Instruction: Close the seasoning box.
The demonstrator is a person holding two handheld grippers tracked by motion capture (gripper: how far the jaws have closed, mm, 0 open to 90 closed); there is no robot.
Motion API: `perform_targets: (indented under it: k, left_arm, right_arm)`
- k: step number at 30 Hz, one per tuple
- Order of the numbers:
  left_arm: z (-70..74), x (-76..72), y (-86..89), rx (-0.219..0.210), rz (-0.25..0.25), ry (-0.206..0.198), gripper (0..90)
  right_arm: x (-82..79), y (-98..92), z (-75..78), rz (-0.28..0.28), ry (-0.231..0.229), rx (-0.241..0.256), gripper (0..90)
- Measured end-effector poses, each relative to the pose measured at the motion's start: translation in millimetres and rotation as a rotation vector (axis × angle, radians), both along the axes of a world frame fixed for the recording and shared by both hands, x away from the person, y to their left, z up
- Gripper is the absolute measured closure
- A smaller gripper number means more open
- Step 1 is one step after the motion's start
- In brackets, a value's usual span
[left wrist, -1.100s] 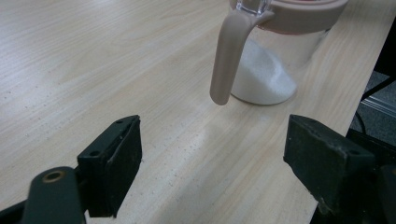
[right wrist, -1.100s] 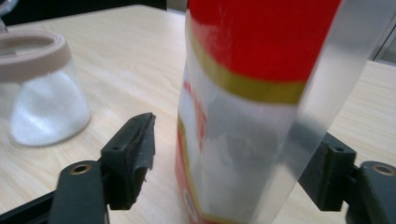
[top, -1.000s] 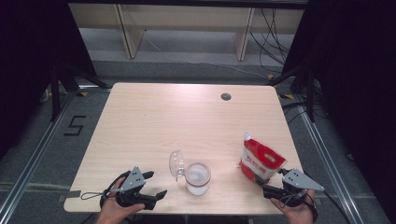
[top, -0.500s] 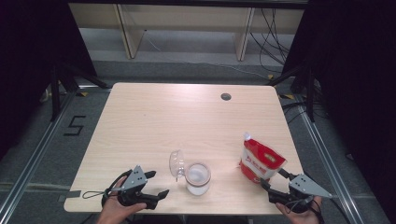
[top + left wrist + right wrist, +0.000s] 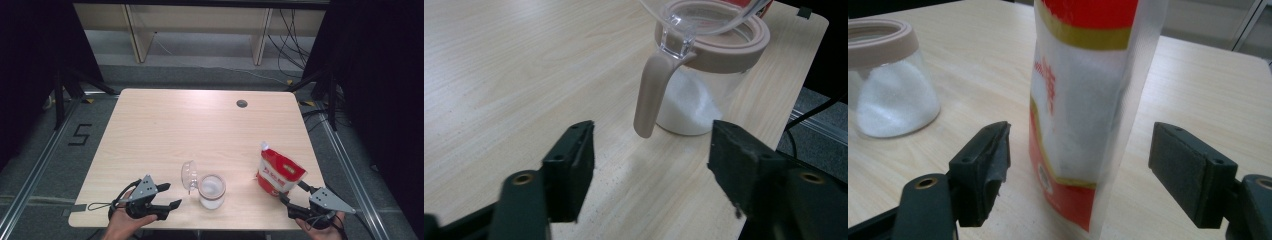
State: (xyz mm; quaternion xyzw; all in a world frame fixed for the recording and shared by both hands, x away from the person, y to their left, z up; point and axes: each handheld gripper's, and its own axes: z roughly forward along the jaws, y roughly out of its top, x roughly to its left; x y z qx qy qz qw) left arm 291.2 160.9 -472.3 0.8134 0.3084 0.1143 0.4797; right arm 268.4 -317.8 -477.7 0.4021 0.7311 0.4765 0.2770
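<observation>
Pale wood grain covers the counter (image 5: 165, 135), which stands on a grey floor with dark curtains at both sides and a light shelf unit behind it. Near the counter's front edge, a little right of centre, stands a clear jar (image 5: 212, 190) with a beige rim, partly filled with white granules; its clear lid (image 5: 189, 176) is swung up on the left side, and in the left gripper view a beige handle (image 5: 653, 92) hangs down from the rim toward the camera. To the right of the jar, well apart from it, a red and white pouch (image 5: 279, 173) stands upright with its torn top corner pointing up. The left hand-held gripper (image 5: 168, 196) lies low at the front edge, just left of the jar, jaws spread wide and pointing at the handle without touching it. The right hand-held gripper (image 5: 292, 194) sits at the front right corner, jaws likewise wide apart, aimed at the pouch; in the right gripper view the pouch (image 5: 1088, 110) stands between the two pads, neither of which touches it. A small dark round grommet (image 5: 242, 103) sits near the counter's far edge.
</observation>
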Motion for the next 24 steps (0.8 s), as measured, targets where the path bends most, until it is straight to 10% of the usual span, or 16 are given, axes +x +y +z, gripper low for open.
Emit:
perform_targets:
  k: [12, 24]
  left_arm:
    - [9.3, 2.3, -6.0, 0.031, -0.007, -0.058, 85.2]
    - [25.2, 2.7, -20.3, 0.023, -0.038, -0.088, 89.5]
  right_arm:
    - [0.1, 2.6, -0.3, 0.013, 0.006, -0.006, 25.7]
    - [-3.2, 0.7, 0.5, -0.006, 0.003, 0.002, 25.9]
